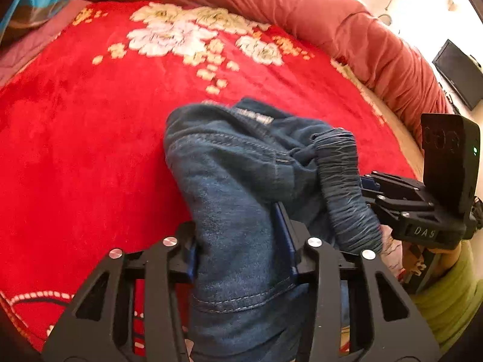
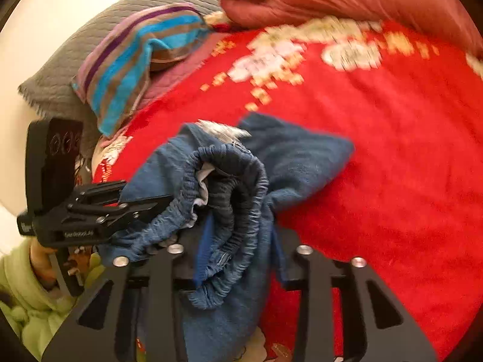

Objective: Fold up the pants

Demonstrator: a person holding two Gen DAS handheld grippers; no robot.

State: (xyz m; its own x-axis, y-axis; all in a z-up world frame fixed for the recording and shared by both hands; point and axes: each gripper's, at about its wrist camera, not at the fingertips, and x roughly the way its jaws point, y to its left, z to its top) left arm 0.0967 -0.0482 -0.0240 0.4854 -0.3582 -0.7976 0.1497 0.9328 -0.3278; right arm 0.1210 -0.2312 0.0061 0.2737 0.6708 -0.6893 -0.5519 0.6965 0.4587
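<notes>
1. Pants [image 1: 229, 163], blue denim, bunched at frame centre on red floral blanket [image 1: 75, 126]
2. Left gripper [image 1: 241, 259], clamped on a denim fold
3. Right gripper [image 2: 238, 253], clamped on the gathered elastic waistband [image 2: 241, 181]
4. Striped towel [image 2: 132, 60], upper left

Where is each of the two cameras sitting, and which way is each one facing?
Left wrist: on the left gripper, looking down its fingers at the pants on the red blanket; the right gripper and a green sleeve show.
Right wrist: on the right gripper, facing the elastic waistband; the left gripper shows.
Shared: pants, blanket, both grippers.
</notes>
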